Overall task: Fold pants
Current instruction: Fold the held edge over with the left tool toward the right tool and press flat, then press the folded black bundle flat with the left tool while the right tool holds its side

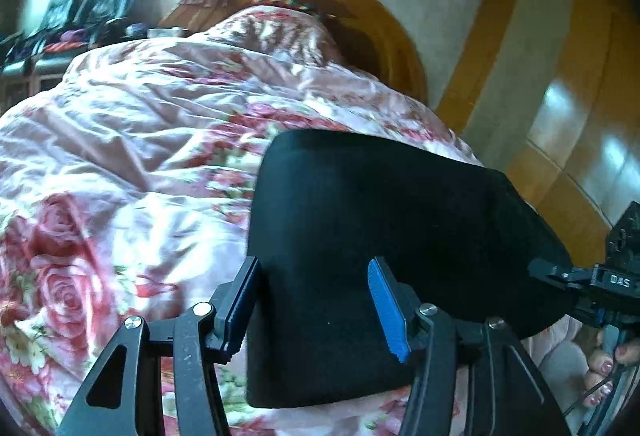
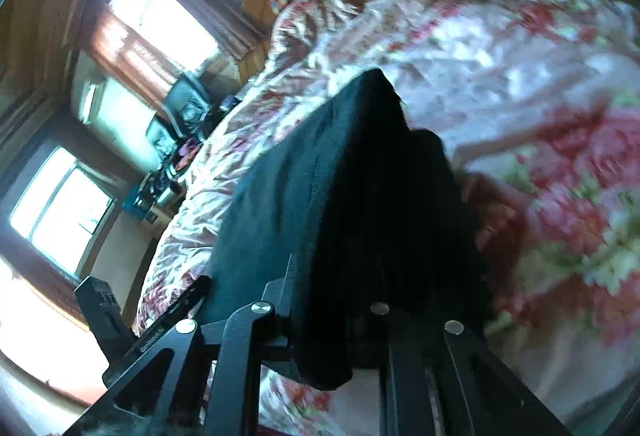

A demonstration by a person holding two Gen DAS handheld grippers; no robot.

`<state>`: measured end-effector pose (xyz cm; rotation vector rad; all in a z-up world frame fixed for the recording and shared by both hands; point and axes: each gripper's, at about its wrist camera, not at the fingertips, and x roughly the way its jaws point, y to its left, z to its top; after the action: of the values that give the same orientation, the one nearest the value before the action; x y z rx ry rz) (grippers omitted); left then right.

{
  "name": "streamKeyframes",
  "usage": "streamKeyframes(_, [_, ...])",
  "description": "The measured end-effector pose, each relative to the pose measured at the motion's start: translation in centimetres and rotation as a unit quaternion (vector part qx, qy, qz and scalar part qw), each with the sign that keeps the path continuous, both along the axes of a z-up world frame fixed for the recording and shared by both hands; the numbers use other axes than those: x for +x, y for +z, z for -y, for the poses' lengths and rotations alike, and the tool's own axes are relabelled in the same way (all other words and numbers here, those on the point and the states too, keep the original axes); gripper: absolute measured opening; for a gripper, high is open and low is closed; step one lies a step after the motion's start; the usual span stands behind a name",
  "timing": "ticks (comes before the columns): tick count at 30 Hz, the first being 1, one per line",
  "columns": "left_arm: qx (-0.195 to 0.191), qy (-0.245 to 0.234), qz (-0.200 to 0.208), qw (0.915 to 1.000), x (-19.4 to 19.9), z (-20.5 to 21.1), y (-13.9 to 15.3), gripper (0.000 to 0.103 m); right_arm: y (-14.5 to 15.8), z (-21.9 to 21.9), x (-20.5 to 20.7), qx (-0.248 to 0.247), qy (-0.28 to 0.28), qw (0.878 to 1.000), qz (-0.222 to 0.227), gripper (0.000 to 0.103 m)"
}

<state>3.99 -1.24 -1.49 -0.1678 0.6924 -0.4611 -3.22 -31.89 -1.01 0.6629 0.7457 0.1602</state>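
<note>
The black pants point(image 1: 380, 220) lie folded in a flat block on the pink floral bedspread point(image 1: 132, 140). My left gripper point(image 1: 316, 312) is open over the pants' near edge, with the left finger off the fabric's left side and the blue-padded right finger point(image 1: 386, 306) above the cloth. My right gripper shows at the right edge of the left wrist view point(image 1: 548, 272), at the pants' right edge. In the right wrist view the pants point(image 2: 304, 180) rise in a fold and cover the fingers; the right gripper point(image 2: 332, 300) seems to pinch the fabric.
A curved wooden headboard point(image 1: 360, 8) stands at the far end of the bed. A window point(image 2: 60, 204) and a cluttered side table point(image 1: 60, 36) are on the left. Wooden floor point(image 1: 568, 124) lies to the right of the bed.
</note>
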Motion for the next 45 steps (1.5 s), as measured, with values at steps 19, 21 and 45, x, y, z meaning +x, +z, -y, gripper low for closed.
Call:
streamKeyframes(19, [0.057, -0.014, 0.024, 0.998, 2.2, 4.8, 4.8, 0.062, 6.9, -1.6, 3.0, -0.165, 0.006, 0.984, 0.067, 0.042])
streamKeyframes(21, [0.092, -0.027, 0.023, 0.9951, 3.5, 6.8, 5.0, 0.062, 6.8, -2.9, 5.5, -0.201, 0.035, 0.978, 0.051, 0.042])
streamKeyframes(45, [0.207, -0.017, -0.032, 0.9778, 9.5, 11.8, -0.1, 0.07, -0.1, 0.2, 10.9, -0.156, 0.0, 0.988, -0.006, 0.018])
